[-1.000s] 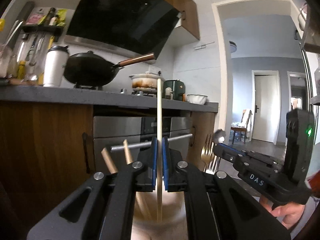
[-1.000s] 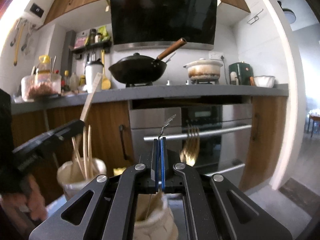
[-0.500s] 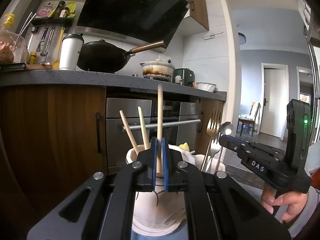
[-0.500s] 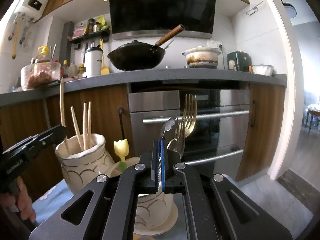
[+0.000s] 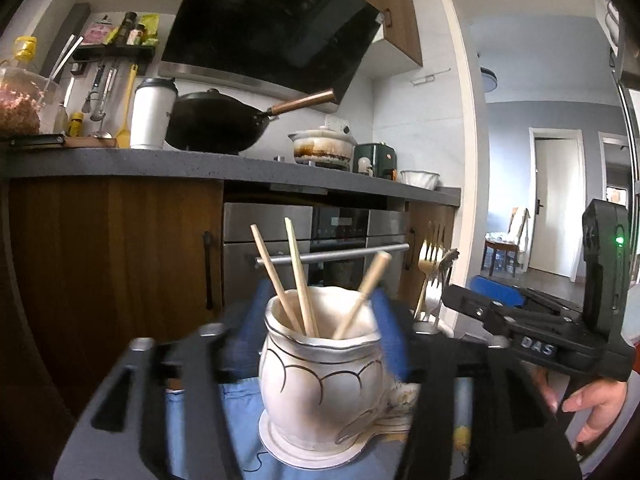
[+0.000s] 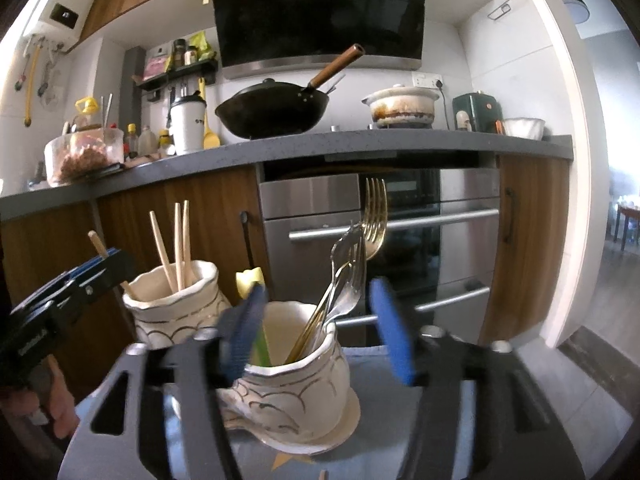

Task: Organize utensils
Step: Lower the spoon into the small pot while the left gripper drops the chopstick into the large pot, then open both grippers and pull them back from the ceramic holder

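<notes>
A home kitchen; a wok [image 6: 272,114] on the stove, built-in oven [image 6: 384,236], range hood [image 6: 316,12] above.

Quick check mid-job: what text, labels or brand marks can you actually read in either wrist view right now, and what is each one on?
"DAS": raised letters on the side of the right claw, seen in the left wrist view.
White marking on the left claw body, right wrist view: too blurred to read.
Dark print on the white tumbler: too small to read.
Packets and jars on the wall shelf: labels too small to read.
Oven control panel: markings unreadable.
</notes>
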`<state>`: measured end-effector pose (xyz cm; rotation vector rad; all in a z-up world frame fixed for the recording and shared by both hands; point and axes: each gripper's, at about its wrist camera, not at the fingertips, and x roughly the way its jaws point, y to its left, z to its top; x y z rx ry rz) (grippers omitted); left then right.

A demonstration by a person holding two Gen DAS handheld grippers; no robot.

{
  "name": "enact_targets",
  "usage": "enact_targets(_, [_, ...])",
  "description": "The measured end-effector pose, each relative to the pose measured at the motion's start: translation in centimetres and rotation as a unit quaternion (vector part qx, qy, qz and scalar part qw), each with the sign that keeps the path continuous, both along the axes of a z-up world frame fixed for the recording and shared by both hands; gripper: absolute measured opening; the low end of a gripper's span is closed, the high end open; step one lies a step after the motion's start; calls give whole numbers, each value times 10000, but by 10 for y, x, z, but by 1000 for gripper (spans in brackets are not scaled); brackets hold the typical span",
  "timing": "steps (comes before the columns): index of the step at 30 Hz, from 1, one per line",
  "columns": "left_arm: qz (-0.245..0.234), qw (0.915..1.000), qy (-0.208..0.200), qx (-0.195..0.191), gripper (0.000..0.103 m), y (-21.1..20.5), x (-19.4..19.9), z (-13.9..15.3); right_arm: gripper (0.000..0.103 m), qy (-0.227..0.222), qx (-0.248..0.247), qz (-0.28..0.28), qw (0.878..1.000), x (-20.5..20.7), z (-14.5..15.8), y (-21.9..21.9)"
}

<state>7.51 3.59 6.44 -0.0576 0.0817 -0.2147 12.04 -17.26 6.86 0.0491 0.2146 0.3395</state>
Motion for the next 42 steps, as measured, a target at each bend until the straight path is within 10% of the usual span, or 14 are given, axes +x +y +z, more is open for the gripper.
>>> enact_targets(5, [275, 9992, -284, -46, 98, 3, -16, 3, 97, -132, 143, -158, 9997, -14, 5, -8])
enact_targets(42, [141, 9920, 1257, 13, 98, 1, -59, -47, 98, 957, 44, -751, 9926, -56, -35, -63])
